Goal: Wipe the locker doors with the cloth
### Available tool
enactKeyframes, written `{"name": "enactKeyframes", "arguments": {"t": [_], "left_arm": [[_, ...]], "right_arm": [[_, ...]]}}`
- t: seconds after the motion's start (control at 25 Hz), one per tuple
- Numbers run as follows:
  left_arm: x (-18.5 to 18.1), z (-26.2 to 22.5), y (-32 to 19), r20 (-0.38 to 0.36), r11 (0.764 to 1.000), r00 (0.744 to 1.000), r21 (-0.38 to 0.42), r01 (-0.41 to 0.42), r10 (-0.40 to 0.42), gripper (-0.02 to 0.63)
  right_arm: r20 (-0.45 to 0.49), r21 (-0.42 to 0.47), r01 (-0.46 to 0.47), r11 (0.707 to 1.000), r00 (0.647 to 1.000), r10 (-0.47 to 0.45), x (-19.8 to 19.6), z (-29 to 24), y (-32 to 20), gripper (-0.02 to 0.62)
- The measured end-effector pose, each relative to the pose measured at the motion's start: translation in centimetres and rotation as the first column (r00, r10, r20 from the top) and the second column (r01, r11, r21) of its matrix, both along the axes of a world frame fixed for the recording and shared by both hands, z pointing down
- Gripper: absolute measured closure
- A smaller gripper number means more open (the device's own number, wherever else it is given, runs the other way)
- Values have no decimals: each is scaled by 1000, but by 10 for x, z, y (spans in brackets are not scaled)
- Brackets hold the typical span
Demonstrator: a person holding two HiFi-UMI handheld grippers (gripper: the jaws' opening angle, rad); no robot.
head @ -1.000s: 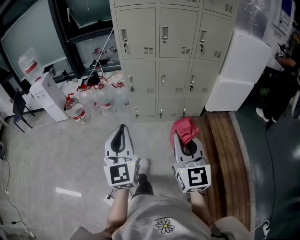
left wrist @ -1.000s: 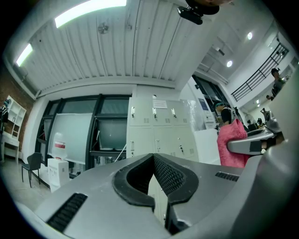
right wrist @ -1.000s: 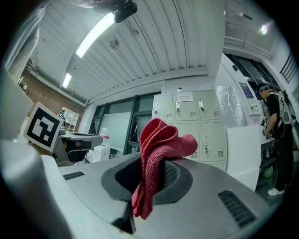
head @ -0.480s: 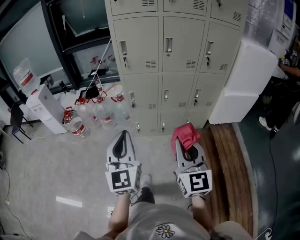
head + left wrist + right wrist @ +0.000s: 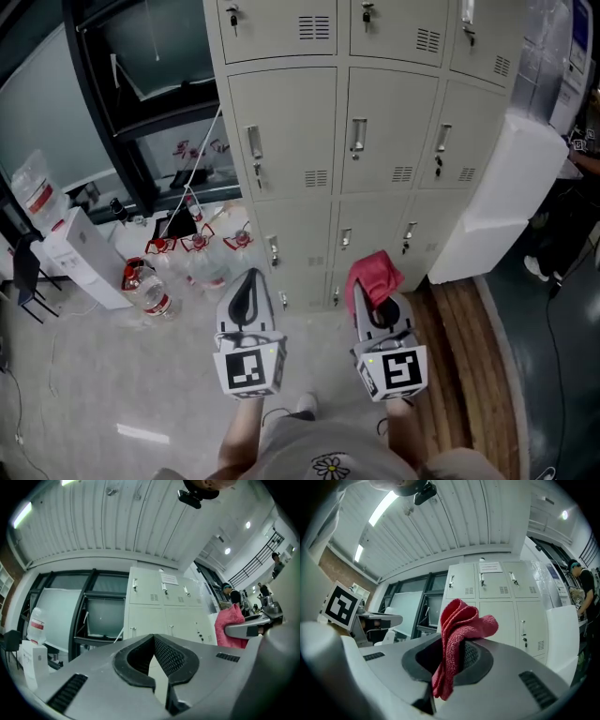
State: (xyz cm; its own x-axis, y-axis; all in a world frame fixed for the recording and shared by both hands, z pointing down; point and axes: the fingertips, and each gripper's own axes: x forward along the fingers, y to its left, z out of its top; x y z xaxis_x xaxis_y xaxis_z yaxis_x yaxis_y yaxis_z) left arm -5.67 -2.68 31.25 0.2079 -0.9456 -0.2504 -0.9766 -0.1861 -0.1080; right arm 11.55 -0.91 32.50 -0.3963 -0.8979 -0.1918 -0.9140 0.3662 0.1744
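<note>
A bank of beige lockers [image 5: 375, 131] with small handles and vents stands ahead, also seen in the left gripper view [image 5: 159, 606] and the right gripper view [image 5: 506, 602]. My right gripper [image 5: 368, 284] is shut on a red cloth [image 5: 373, 274], which bunches up above the jaws [image 5: 457, 630]. It points at the lower locker doors and stays short of them. My left gripper [image 5: 248, 277] is beside it at the same height, shut, with nothing between its pads [image 5: 173, 656]. Neither gripper touches a door.
Several large water bottles [image 5: 155, 295] lie on the floor left of the lockers by a white dispenser [image 5: 70, 258]. A tall white block [image 5: 497, 206] leans against the lockers' right side. Wooden planks [image 5: 459, 356] run along the floor. A person [image 5: 583, 588] stands far right.
Both grippers have come closer to the lockers, which now fill more of the head view. The red cloth stays clamped in the right gripper; the left stays shut and empty.
</note>
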Motion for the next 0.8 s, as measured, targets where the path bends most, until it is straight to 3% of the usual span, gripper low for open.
{"name": "enactKeyframes", "arguments": {"t": [0.12,0.36,0.56,0.8], "left_arm": [[-16,-9,-41,-35,1000,999,9,-13,14,589],[-33,-6,-98,-33,1000,999,-13,-28,27,589],[-40,-4,-118,-3,999,1000,-26,-23,23,589],[-36,-2,-128,-20,1000,1000,-18,0,0,589]], "right_arm": [[-1,9,-18,1000,1000,18,-14,-7,-41,569],[-16,-14,-34,999,999,34,-33,-9,-97,569],[-4,-23,-43,999,999,43,-37,-13,-121,569],[-9,-13,-12,1000,1000,12,-36,-11,-132,569]]}}
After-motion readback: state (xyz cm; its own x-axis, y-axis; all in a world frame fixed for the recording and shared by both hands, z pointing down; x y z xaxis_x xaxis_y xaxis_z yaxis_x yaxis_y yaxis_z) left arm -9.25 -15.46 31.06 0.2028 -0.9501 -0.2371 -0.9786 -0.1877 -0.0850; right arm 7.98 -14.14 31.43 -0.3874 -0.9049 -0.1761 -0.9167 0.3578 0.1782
